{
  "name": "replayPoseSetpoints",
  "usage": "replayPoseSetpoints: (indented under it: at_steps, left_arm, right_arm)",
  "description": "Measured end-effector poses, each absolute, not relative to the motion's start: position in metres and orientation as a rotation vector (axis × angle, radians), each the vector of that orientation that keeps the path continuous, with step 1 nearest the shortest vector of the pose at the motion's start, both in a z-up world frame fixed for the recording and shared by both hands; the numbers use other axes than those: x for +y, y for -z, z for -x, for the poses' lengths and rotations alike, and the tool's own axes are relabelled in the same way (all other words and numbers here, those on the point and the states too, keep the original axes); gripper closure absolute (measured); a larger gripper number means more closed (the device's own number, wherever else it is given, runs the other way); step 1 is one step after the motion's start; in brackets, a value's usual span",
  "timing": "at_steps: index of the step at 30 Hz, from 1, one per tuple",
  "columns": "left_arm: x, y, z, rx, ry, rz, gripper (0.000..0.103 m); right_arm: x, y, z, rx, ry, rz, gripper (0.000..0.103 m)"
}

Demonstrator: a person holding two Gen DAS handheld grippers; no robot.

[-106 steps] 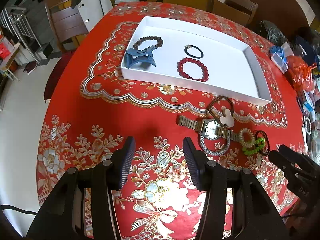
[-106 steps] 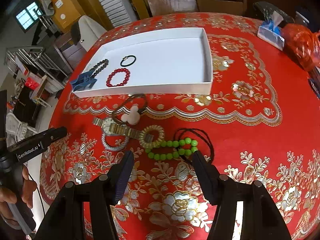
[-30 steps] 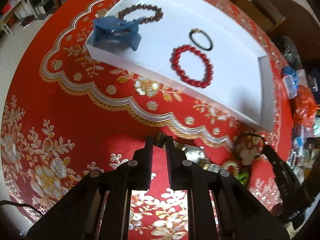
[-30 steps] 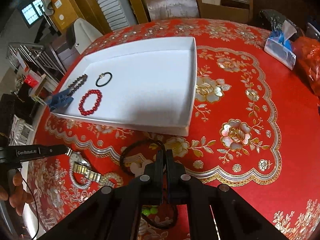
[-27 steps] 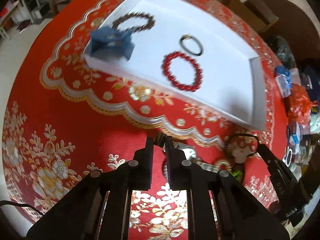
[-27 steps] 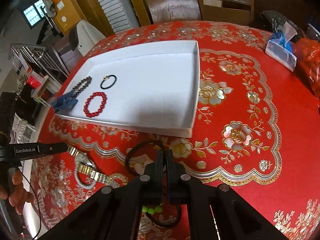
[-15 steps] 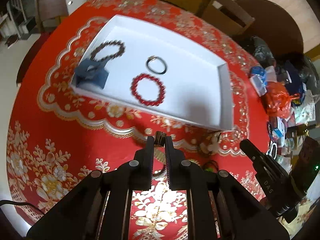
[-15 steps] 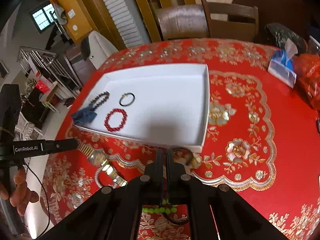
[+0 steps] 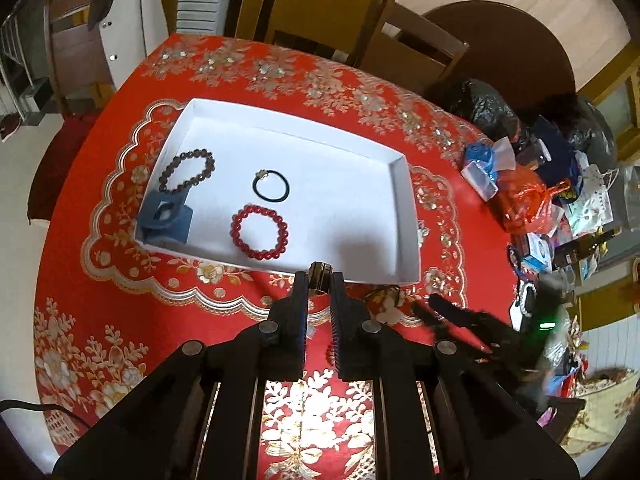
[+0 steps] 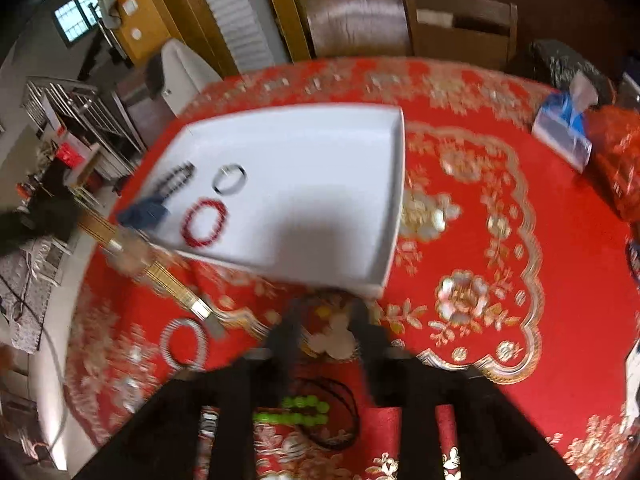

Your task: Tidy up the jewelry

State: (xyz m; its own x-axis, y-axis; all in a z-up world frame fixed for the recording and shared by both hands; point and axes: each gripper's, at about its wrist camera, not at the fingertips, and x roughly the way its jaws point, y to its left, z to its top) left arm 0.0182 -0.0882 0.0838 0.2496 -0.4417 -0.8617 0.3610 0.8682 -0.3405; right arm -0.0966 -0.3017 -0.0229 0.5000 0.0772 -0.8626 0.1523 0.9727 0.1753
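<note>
My left gripper [image 9: 319, 280] is shut on the end of a metal watch band [image 9: 319, 269], held up above the red tablecloth just short of the white tray [image 9: 408, 216]. In the right wrist view the watch [image 10: 154, 270] hangs slanting at the left. The tray holds a brown bead bracelet [image 9: 186, 170], a black hair tie [image 9: 271, 186], a red bead bracelet [image 9: 259, 232] and a blue claw clip [image 9: 165, 218]. My right gripper [image 10: 324, 316] is blurred and its jaws are opening. A hair tie with a white mouse charm [image 10: 336, 336] lies between them, unpressed.
A green bead bracelet [image 10: 304, 410], a black cord [image 10: 340, 420] and a silver ring-shaped band [image 10: 184, 344] lie on the cloth near my right gripper. A tissue pack [image 10: 564, 132] and bags [image 9: 524, 200] crowd the table's right side. Wooden chairs [image 10: 460, 24] stand behind.
My left gripper has risen with the watch, so the tray looks farther below. The right gripper's jaws, shut before, now stand apart over the mouse-charm hair tie.
</note>
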Motion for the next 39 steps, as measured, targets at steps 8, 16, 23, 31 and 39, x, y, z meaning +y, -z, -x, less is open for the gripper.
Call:
replayPoseSetpoints:
  at_steps: [8, 16, 23, 31, 39]
  left_arm:
    - [-0.098, -0.113, -0.022, 1.167, 0.586, 0.049, 0.094]
    - [-0.125, -0.141, -0.035, 1.126, 0.651, 0.009, 0.094]
    - [-0.155, -0.142, -0.054, 1.116, 0.686, -0.020, 0.094]
    - [-0.157, -0.071, -0.091, 1.216, 0.574, -0.023, 0.094]
    - [-0.116, -0.016, -0.122, 1.286, 0.401, -0.008, 0.094]
  right_arm:
    - [-0.320, 0.058, 0.088, 1.005, 0.067, -0.298, 0.069]
    - [-0.332, 0.034, 0.102, 0.975, -0.033, -0.453, 0.103]
    - [-0.337, -0.027, 0.092, 0.887, -0.085, -0.455, 0.103]
    - [-0.322, -0.003, 0.082, 1.034, -0.049, -0.300, 0.074]
    - [-0.317, 0.053, 0.082, 1.063, -0.023, -0.280, 0.059]
